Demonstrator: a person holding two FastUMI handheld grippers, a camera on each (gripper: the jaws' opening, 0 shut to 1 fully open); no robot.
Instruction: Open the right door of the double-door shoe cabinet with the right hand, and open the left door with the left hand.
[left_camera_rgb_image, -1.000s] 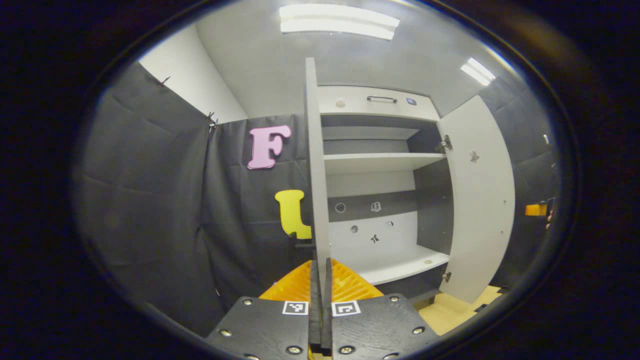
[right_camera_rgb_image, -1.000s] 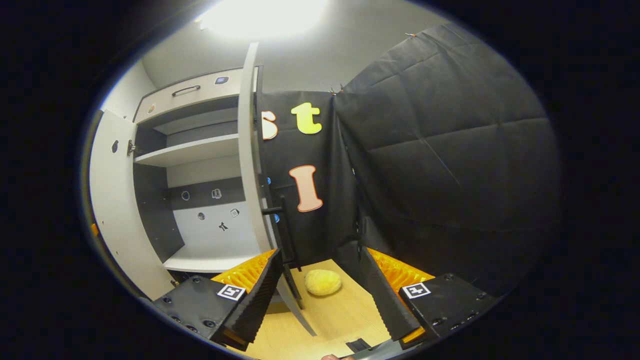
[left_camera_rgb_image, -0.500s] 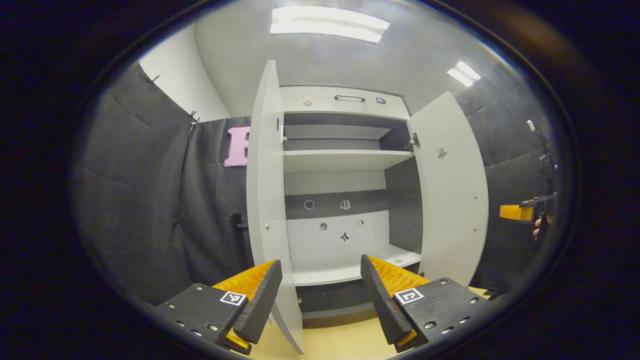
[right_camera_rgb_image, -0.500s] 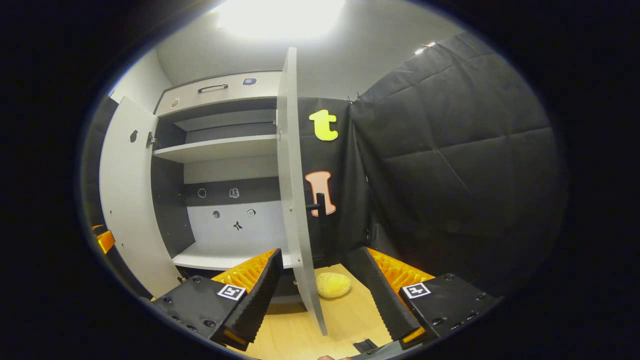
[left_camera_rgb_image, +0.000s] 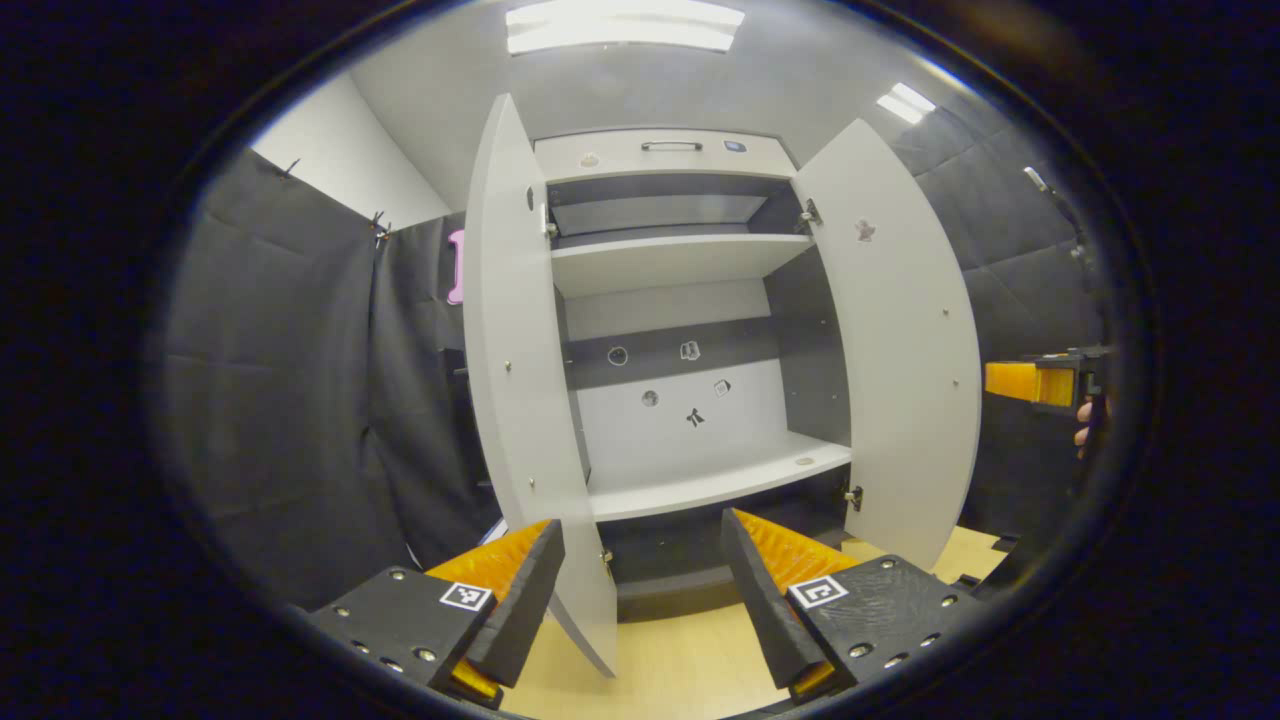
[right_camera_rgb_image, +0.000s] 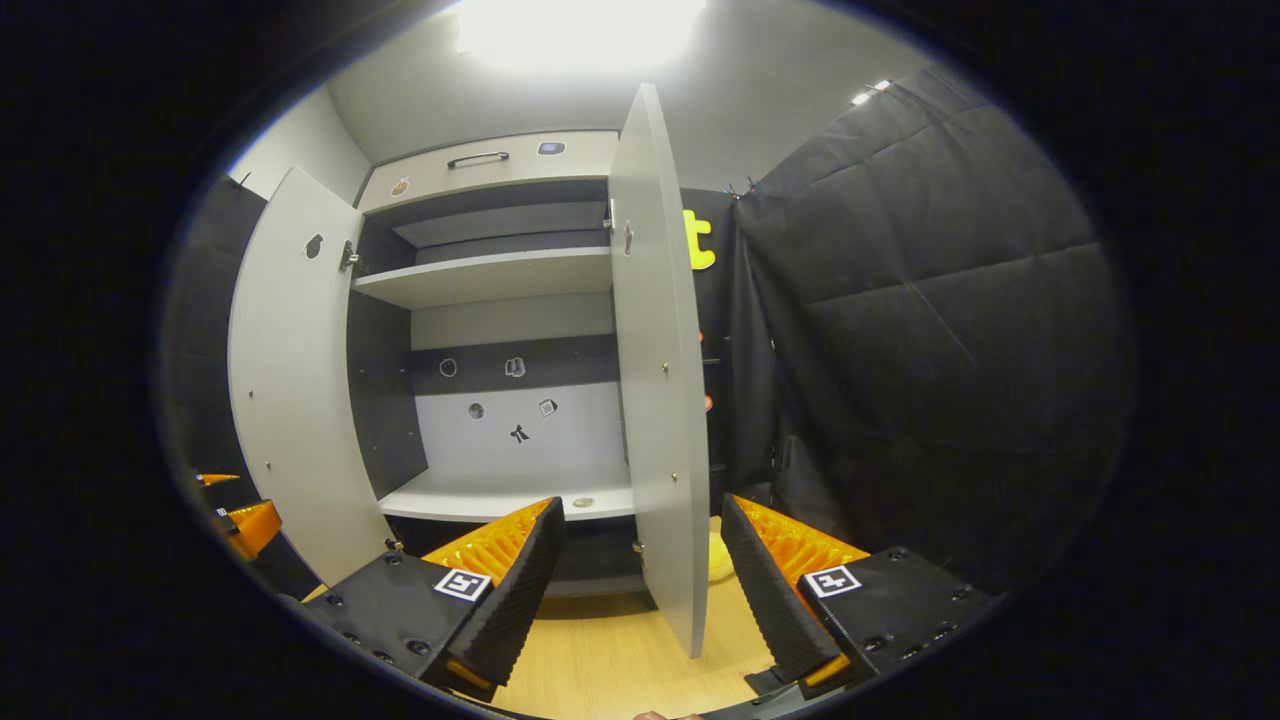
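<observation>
The shoe cabinet (left_camera_rgb_image: 670, 262) stands with both doors swung out. In the left gripper view the left door (left_camera_rgb_image: 515, 360) and the right door (left_camera_rgb_image: 900, 330) frame the bare shelves. My left gripper (left_camera_rgb_image: 640, 590) is open; the left door's bottom corner hangs between its fingers, close to the left finger (left_camera_rgb_image: 520, 590), and I cannot tell if it touches. In the right gripper view my right gripper (right_camera_rgb_image: 640, 585) is open too, with the right door (right_camera_rgb_image: 660, 380) edge-on between its fingers. The left door (right_camera_rgb_image: 295, 390) shows at the left of that view.
A drawer with a handle (left_camera_rgb_image: 672, 146) tops the cabinet. Wooden floor (right_camera_rgb_image: 600, 670) runs under both grippers. A yellow soft object (right_camera_rgb_image: 716, 556) lies on the floor behind the right door. The right gripper (left_camera_rgb_image: 1035, 382) shows far right, held by a hand (left_camera_rgb_image: 1085, 435).
My left gripper, shut on the left door's edge a second ago, has let go and opened. Both views have turned toward the cabinet's inside. Both doors stand wider.
</observation>
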